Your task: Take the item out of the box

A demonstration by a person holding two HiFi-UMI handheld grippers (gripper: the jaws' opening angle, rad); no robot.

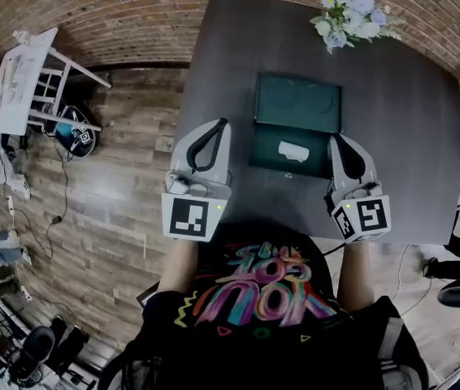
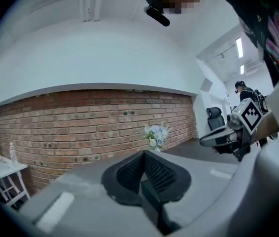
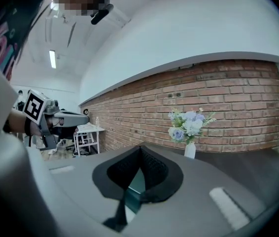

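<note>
1. The small white oblong item (image 1: 293, 151) lies in the lower tray of the open dark green box (image 1: 264, 154), whose lid (image 1: 297, 102) is folded back flat on the dark counter (image 1: 409, 136).
2. It looks light and rigid to me, perhaps smooth. I judge a gentle hold across its short sides is safest.
3. My left jaws (image 1: 223, 123) are pressed together on nothing, hovering at the counter's left edge, apart from the box.
4. My right jaws (image 1: 335, 139) are likewise closed and empty, just beside the box's right wall.
5. The tray walls stand close around the item and may crowd my jaws. The bouquet of pale flowers (image 1: 350, 10) at the far corner is well clear.
</note>
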